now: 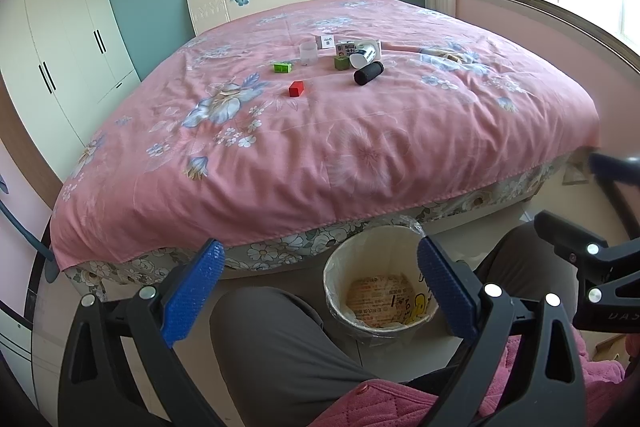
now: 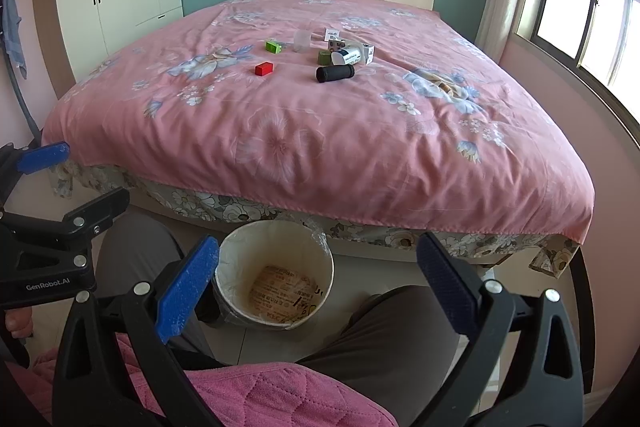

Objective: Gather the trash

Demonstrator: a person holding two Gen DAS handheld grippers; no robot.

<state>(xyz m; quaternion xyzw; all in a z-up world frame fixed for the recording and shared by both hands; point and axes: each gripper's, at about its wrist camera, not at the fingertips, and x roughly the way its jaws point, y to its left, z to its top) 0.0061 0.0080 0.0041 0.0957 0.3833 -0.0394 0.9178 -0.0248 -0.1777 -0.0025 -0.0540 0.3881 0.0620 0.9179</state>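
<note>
Left gripper (image 1: 320, 275): jaws spread wide, blue pads apart, nothing between them and touching nothing; held low over the person's grey-trousered knee.
Right gripper (image 2: 318, 271): jaws likewise spread wide and empty; held over the person's lap beside the left one.
Pink quilted garment (image 2: 280, 395): nearest of all, below and behind both pairs of jaws.
Trash bin (image 1: 332, 291): on the floor between the knees, plastic liner over its rim; seen between the left jaws toward the right pad, and between the right jaws toward the left pad.
Bed (image 2: 360, 155): beyond the bin, above both jaws, under a pink floral cover.
Trash on bed: well beyond the jaws, mid-cover; a red block (image 2: 264, 68) nearest, then a black cylinder (image 2: 335, 73), green block (image 2: 273, 46), clear cup (image 2: 302, 40), and small white boxes (image 2: 362, 51) clustered with a white bottle.
Left view only: the right gripper's body at its right edge.
Right view only: the left gripper's body, lettered GenRobot.AI, at its left edge.
Wardrobe (image 1: 68, 43): farthest, left of the headboard.
</note>
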